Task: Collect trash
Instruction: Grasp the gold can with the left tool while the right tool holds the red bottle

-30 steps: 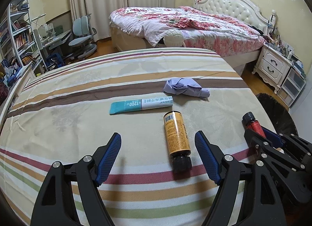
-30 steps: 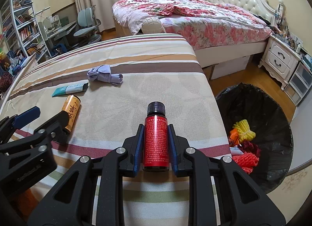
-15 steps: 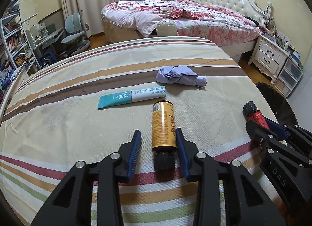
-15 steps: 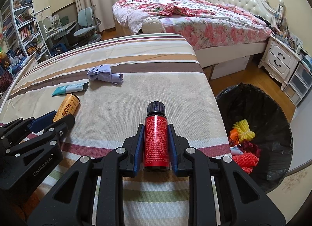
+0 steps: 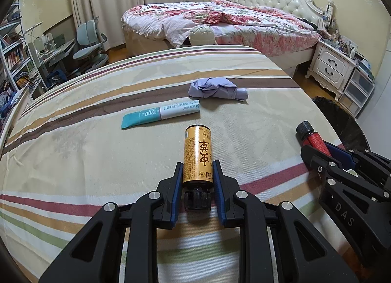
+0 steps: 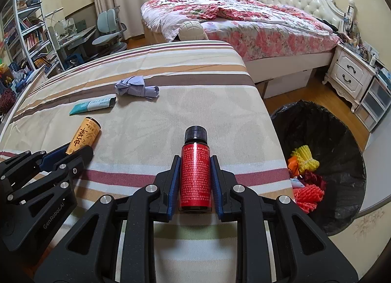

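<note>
left gripper (image 5: 197, 173) jaws pinch the orange bottle (image 5: 197, 156), cap toward the camera, over the striped bed (image 5: 73, 161). right gripper (image 6: 194, 173) jaws pinch the red bottle (image 6: 194, 178); trash bin (image 6: 342, 141) at 3 o'clock.

Left gripper (image 5: 197, 173): black plastic frame, blue finger pads, silver screws, "GenRobot.AI" lettering.
Right gripper (image 6: 195, 168): same black frame, blue pads, "DAS" marking.

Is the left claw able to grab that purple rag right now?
Probably not yet: the left claw is shut on the orange bottle. The rag lies farther along the bed, past the tube, with nothing on it.
</note>
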The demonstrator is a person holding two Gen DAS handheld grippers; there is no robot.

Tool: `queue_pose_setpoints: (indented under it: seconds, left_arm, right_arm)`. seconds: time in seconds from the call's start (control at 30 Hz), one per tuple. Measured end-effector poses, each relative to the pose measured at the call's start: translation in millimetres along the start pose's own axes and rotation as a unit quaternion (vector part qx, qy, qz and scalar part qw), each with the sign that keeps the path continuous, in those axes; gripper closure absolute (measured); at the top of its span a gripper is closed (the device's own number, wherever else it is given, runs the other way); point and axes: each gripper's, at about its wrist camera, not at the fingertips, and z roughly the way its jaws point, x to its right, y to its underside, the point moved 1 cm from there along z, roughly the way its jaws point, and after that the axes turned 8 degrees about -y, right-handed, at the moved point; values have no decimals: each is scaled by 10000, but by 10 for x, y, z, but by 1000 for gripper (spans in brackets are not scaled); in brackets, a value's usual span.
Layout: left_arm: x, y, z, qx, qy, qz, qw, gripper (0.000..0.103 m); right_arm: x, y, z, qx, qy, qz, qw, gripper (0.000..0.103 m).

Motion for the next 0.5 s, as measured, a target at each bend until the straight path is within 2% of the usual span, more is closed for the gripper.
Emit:
queue_pose_setpoints:
  seconds: [0.37,0.5]
  left_arm:
    - [-58,96,-49,-11,-1,-42,10000,78]
    - [-56,80,-33,-24,-25,-78,10000,69]
  right_arm:
    - [18,45,-26,16,-16,20,10000,80]
    - [18,48,-27,19,-23,28,10000,80]
